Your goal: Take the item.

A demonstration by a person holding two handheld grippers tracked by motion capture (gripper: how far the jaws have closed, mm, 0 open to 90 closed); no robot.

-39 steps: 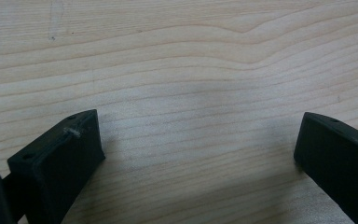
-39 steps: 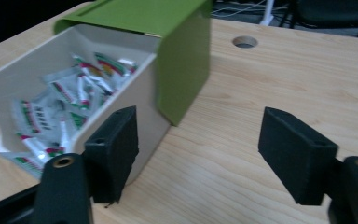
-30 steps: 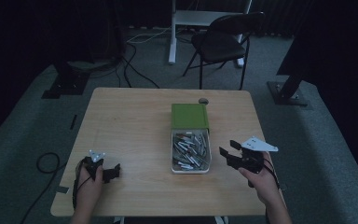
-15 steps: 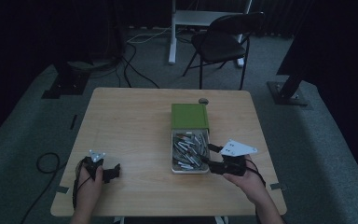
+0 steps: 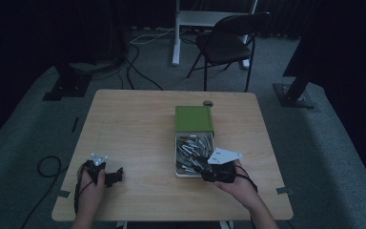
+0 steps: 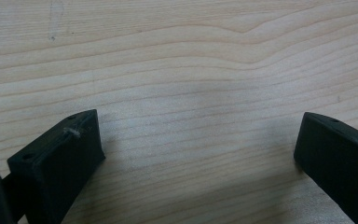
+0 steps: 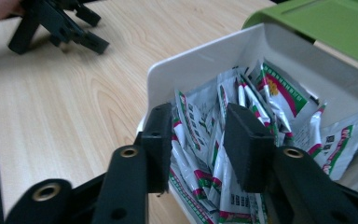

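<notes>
High view: dim, underexposed; surroundings fall to near black, the wooden table (image 5: 138, 138) the brightest area. Gripper views: bright, evenly lit, soft shadows beneath the jaws; near jaws slightly out of focus.

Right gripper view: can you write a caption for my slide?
The right gripper, jaws partly closed, reaches into a white box full of packets on a wooden table.
</notes>
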